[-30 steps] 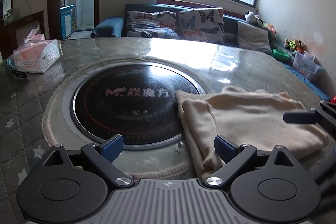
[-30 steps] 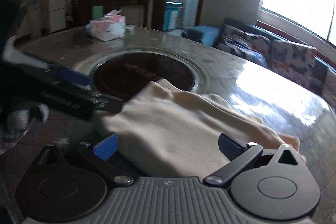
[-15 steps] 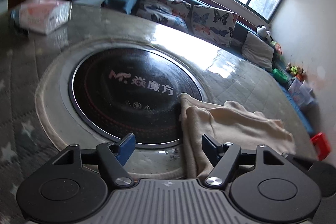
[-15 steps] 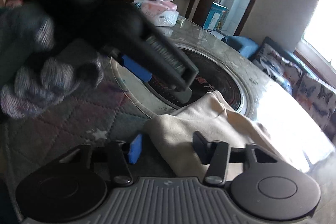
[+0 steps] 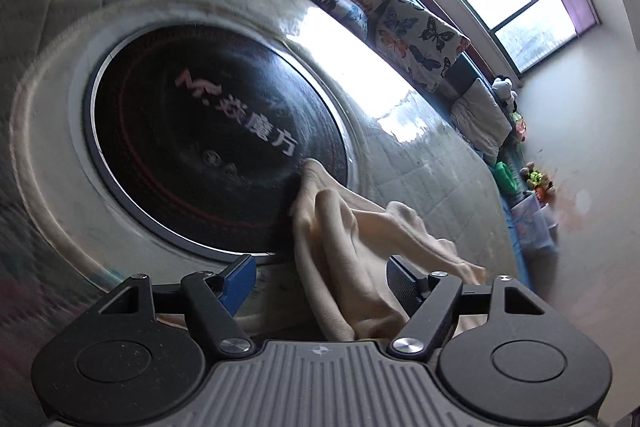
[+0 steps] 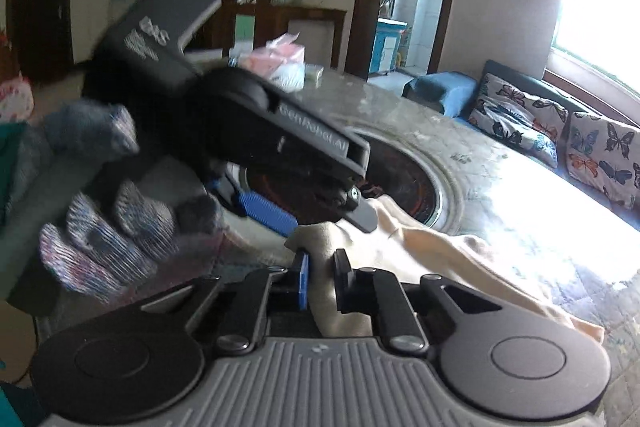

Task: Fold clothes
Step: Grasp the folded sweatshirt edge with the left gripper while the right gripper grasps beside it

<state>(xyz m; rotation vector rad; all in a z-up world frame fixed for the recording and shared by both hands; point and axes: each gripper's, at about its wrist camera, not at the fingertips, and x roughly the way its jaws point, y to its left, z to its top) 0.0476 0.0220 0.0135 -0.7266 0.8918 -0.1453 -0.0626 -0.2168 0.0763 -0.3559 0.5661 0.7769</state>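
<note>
Tabletop holds cream garment, long axis running toward the sofa.

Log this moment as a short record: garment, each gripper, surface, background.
garment: cream fleece garment, rumpled, one edge over the black round hotplate
right gripper: jaws have just been closing, now shut on a bunched fold of the garment
left gripper: open, fabric between the jaws, not pinched
surface: quilted grey table cover
background: butterfly-print cushions; pink tissue pack
</note>
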